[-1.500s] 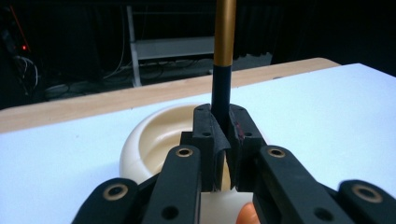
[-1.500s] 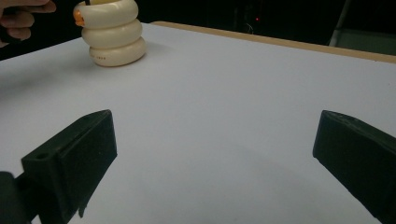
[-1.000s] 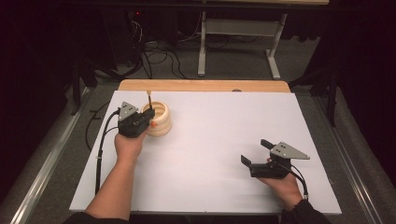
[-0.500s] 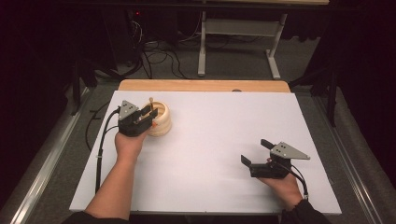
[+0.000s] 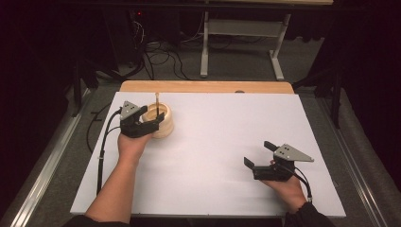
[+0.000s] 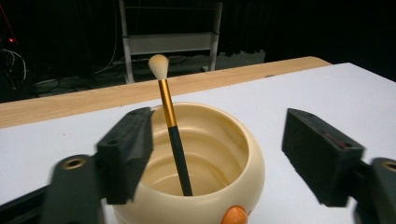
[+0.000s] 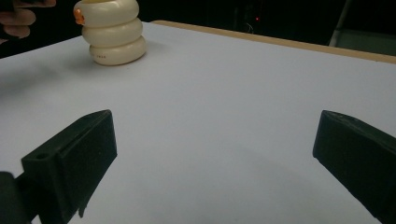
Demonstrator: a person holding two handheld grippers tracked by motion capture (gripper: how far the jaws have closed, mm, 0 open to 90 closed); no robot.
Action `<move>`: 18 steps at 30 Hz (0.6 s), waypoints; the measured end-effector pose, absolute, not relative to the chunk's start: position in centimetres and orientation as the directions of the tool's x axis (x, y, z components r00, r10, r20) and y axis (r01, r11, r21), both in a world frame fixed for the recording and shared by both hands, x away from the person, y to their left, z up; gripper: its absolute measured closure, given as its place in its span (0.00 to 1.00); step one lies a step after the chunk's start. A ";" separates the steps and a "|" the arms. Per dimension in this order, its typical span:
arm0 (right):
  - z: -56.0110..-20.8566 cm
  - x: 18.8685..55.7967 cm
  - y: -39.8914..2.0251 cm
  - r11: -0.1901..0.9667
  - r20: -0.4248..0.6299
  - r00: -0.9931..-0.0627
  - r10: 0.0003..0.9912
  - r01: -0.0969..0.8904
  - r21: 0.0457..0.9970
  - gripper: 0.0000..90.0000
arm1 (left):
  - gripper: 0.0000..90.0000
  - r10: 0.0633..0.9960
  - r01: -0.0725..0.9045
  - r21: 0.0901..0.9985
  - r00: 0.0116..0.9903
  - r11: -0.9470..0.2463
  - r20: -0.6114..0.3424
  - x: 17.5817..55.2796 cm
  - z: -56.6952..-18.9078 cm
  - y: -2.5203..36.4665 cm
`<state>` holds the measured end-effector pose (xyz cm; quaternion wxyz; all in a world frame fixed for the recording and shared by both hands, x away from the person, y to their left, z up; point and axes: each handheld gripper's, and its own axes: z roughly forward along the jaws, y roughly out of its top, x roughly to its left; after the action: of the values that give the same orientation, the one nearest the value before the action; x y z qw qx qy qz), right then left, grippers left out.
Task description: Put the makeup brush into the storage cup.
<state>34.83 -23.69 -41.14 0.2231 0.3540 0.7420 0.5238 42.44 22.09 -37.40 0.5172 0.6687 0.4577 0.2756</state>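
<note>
Since the earlier frame the jaws of the left gripper (image 6: pixel 217 158) have just been opening, and they now stand spread to both sides of the brush (image 6: pixel 172 130), with no pad pressing on it. In the earlier frames this gripper was in the same place at the pot, closed near the brush handle; the hand itself has not shifted, and the right hand also stayed where it was.

The brush stands in the cream pot (image 6: pixel 233 154), leaning a little, its black lower handle going down inside, then a golden band, then the pale bristle tip at the top, above the rim. In the left gripper view it is closer to the left jaw than to the right one, but apart from both. The pot has a rounded, ringed shape and a small orange spot on its near side. In the high view the cream pot (image 5: pixel 163 126) is at the far left part of the white table top (image 5: pixel 227 137), and the left gripper (image 5: pixel 150 124) is at its near-left side, held by the left hand (image 5: pixel 131 144).

The right gripper (image 5: pixel 257 156) is at the near right part of the table, well apart from the pot. Its jaws are spread wide with nothing between them, above the bare white surface. In its view the pot (image 7: pixel 114 32) is seen at the far left.
</note>
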 end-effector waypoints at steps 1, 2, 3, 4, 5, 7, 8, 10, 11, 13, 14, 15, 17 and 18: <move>-41.1 34.8 -23.7 0.200 0.041 -0.649 0.760 0.292 0.935 0.01 | 0.22 0.899 0.327 0.944 0.426 -0.047 -0.103 42.4 -37.4 22.1; -41.1 34.8 -23.7 0.200 0.041 -0.649 0.760 0.293 0.935 0.01 | 0.19 0.899 0.329 0.943 0.425 -0.047 -0.104 42.4 -37.4 22.1; -41.1 34.8 -23.7 0.201 0.040 -0.650 0.759 0.292 0.935 0.01 | 0.17 0.898 0.332 0.942 0.426 -0.045 -0.107 42.4 -37.4 22.2; -41.1 34.8 -23.7 0.198 0.043 -0.649 0.760 0.295 0.935 0.01 | 0.16 0.898 0.338 0.940 0.426 -0.045 -0.110 42.4 -37.4 22.2; -41.1 34.8 -23.7 0.199 0.042 -0.649 0.760 0.294 0.935 0.01 | 0.12 0.900 0.345 0.937 0.421 -0.046 -0.111 42.5 -37.4 22.2; -41.1 34.8 -23.7 0.198 0.043 -0.648 0.760 0.294 0.935 0.01 | 0.03 0.905 0.359 0.932 0.410 -0.048 -0.112 42.6 -37.5 22.2; -41.1 34.8 -23.7 0.198 0.041 -0.649 0.760 0.291 0.936 0.01 | 0.00 0.907 0.365 0.930 0.406 -0.050 -0.110 42.6 -37.5 22.2; -41.1 34.8 -23.7 0.199 0.038 -0.650 0.759 0.287 0.937 0.01 | 0.00 0.908 0.369 0.928 0.404 -0.052 -0.110 42.5 -37.6 22.2; -41.1 34.8 -23.7 0.198 0.038 -0.650 0.759 0.287 0.937 0.01 | 0.00 0.909 0.369 0.928 0.403 -0.052 -0.110 42.5 -37.5 22.2; -41.1 34.8 -23.7 0.199 0.036 -0.650 0.759 0.285 0.938 0.01 | 0.00 0.905 0.366 0.930 0.410 -0.048 -0.115 42.3 -37.4 22.2; -41.1 34.8 -23.7 0.199 0.036 -0.650 0.759 0.284 0.938 0.01 | 0.00 0.905 0.361 0.931 0.412 -0.051 -0.110 42.2 -37.3 22.2; -41.1 34.8 -23.7 0.199 0.037 -0.649 0.760 0.286 0.938 0.01 | 0.00 0.901 0.361 0.931 0.419 -0.054 -0.110 42.1 -37.2 22.2; -41.2 34.8 -23.6 0.198 0.040 -0.651 0.758 0.289 0.937 0.01 | 0.00 0.900 0.374 0.926 0.422 -0.061 -0.112 42.0 -37.2 22.1; -41.2 34.9 -23.6 0.204 0.036 -0.652 0.757 0.288 0.936 0.01 | 0.00 0.899 0.377 0.924 0.422 -0.059 -0.115 41.9 -37.2 22.1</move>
<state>34.87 -23.59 -41.18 0.2241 0.3518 0.7427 0.5239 41.92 22.06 -37.20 0.4997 0.6791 0.4700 0.2611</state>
